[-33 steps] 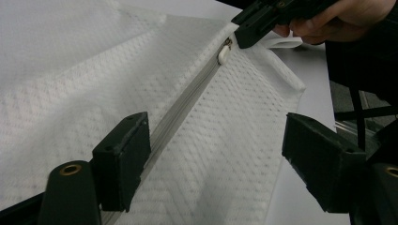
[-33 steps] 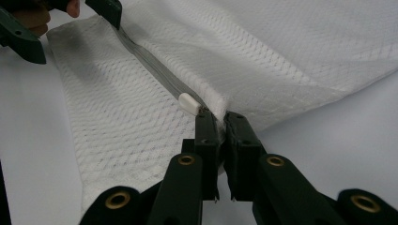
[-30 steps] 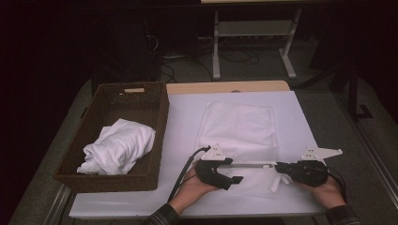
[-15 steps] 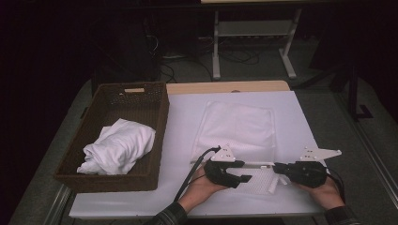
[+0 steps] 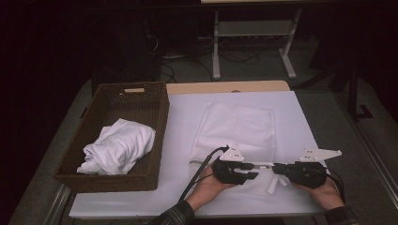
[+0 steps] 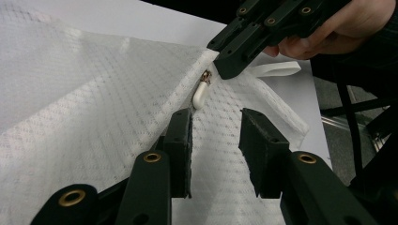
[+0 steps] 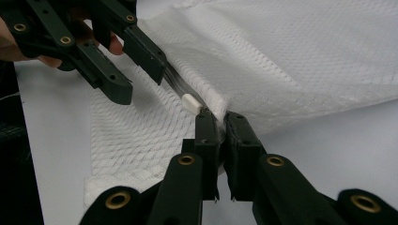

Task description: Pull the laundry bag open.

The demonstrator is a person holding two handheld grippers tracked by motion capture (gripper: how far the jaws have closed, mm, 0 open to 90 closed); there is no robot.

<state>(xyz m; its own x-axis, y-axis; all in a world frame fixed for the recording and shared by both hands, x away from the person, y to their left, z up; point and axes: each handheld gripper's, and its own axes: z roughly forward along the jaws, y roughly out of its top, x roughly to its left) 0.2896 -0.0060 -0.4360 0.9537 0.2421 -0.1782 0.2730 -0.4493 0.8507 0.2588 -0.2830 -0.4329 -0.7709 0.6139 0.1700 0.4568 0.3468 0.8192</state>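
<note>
A white mesh bag [image 5: 239, 129] lies flat on the white table [image 5: 187, 112]. Its zip runs along the near edge and ends in a small white pull [image 6: 201, 93], also seen from the other side [image 7: 191, 103]. My right gripper [image 7: 221, 119] is shut on the bag's edge just past the pull and lifts the mesh slightly. My left gripper [image 6: 216, 136] faces it with its jaws apart. They have just been closing, with only mesh beneath them and the pull just beyond their tips. In the high view the left gripper [image 5: 251, 172] and right gripper [image 5: 278, 168] nearly meet tip to tip.
A dark wicker basket [image 5: 155, 117] stands at the table's left with a crumpled white cloth [image 5: 117, 147] inside. A wooden board [image 5: 225, 87] lines the table's far edge. A white metal stand [image 5: 253, 33] and cables sit on the dark floor behind.
The left gripper has slid right along the bag's near edge towards the right gripper, and its jaws have narrowed. The right gripper has kept still, holding the mesh.
</note>
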